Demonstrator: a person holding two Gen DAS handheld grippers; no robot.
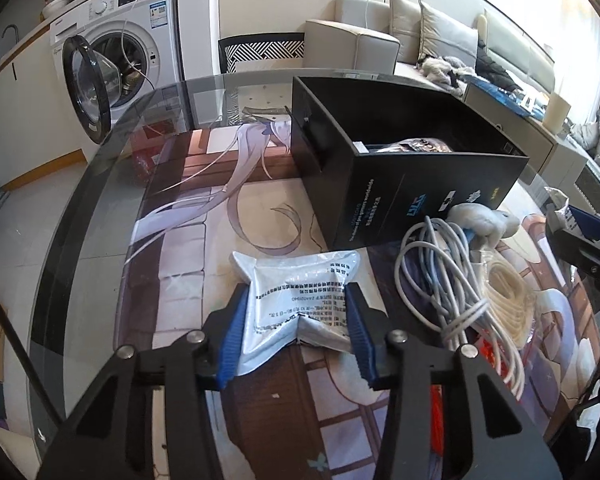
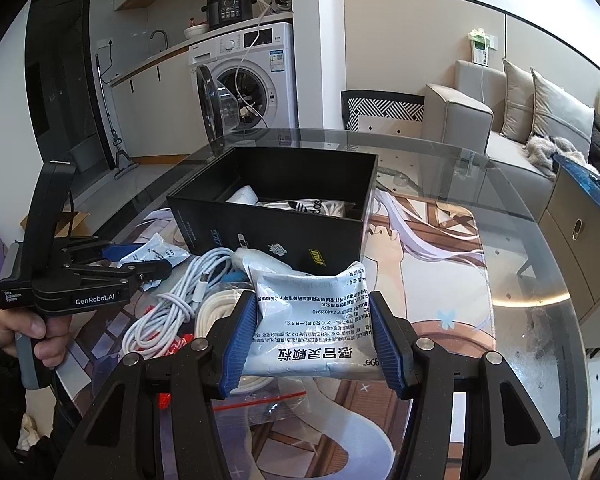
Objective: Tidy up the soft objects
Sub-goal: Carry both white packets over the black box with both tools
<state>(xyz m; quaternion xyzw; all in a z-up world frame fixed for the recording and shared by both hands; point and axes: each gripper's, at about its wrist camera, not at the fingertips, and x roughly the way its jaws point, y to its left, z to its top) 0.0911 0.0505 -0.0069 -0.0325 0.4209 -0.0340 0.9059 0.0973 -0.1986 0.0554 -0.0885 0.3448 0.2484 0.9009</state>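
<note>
My left gripper [image 1: 296, 300] is shut on a silvery-white medicine pouch [image 1: 300, 284], squeezed and creased between the blue pads, low over the printed table mat. My right gripper [image 2: 314, 308] is shut on a second white pouch [image 2: 312, 316] with black Chinese print, held above a cable pile. An open black box [image 2: 276, 224] stands behind both; it holds white soft packs. In the right wrist view the left gripper [image 2: 140, 260] shows at the left with its pouch [image 2: 156, 252].
White coiled cables [image 1: 440, 276], a cream cable coil [image 1: 508, 300] and a grey plush toy [image 1: 480, 220] lie right of the left pouch. A clear zip bag [image 2: 268, 404] lies under the right gripper. The glass table edge [image 1: 80, 216] curves at the left.
</note>
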